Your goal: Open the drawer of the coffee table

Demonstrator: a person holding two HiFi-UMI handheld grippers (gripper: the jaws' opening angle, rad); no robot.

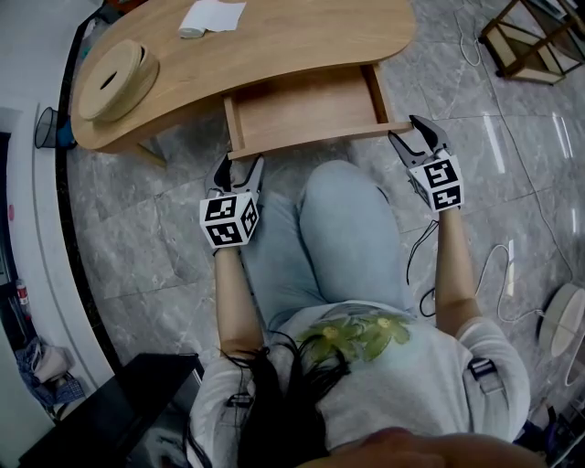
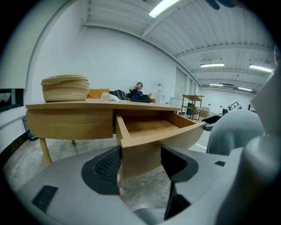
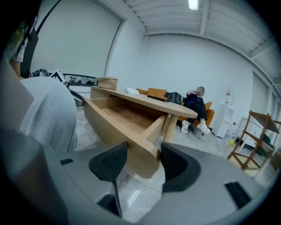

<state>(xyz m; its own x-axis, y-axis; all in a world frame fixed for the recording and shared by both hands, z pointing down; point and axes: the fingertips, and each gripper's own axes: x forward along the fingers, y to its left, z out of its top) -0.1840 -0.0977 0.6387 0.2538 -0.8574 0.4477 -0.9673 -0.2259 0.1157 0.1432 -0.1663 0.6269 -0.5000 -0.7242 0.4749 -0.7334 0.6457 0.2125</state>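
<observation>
Left gripper (image 2: 141,163) and right gripper (image 3: 144,163) each pinch one front corner of the drawer (image 1: 306,110) — jaws set wide, pads against the wood. It stands pulled well out from under the coffee table (image 1: 311,37). Any further pull should be level and even at both ends — otherwise it may skew or drop.

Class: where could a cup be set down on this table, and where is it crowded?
Free: inside the bare drawer; the tabletop right of the paper; the strip between basket and paper. Crowded: the drawer's front corners, held by the left gripper and right gripper.
</observation>
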